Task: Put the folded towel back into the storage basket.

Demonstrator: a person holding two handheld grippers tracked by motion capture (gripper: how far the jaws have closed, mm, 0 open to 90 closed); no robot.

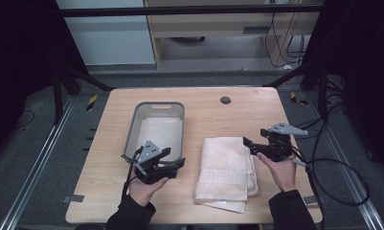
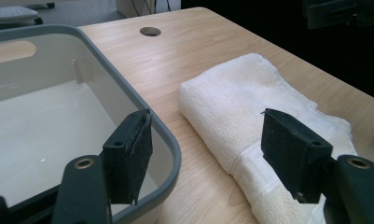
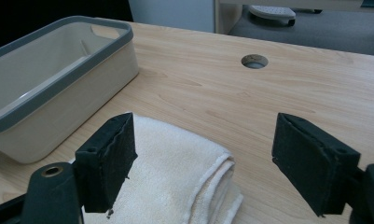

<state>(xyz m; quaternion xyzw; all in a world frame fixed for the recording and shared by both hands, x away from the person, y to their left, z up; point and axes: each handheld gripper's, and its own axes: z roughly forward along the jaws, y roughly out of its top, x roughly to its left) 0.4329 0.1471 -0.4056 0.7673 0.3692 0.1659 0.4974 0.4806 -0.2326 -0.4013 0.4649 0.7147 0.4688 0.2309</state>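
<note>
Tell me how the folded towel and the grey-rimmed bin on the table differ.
The towel is soft white cloth lying flat and folded; the bin is a rigid box with a grey rim and pale walls. The towel sits between the two hand-held grippers, nearer the person; the bin stands to its left and reaches farther back. Both rest on the wooden table, and neither is gripped.

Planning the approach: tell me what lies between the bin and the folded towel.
Only bare tabletop separates the bin from the folded towel; the high view shows the strip, and the left gripper view shows it too.

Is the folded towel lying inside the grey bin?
No, the folded towel lies on the table beside the grey bin, which holds nothing.
</note>
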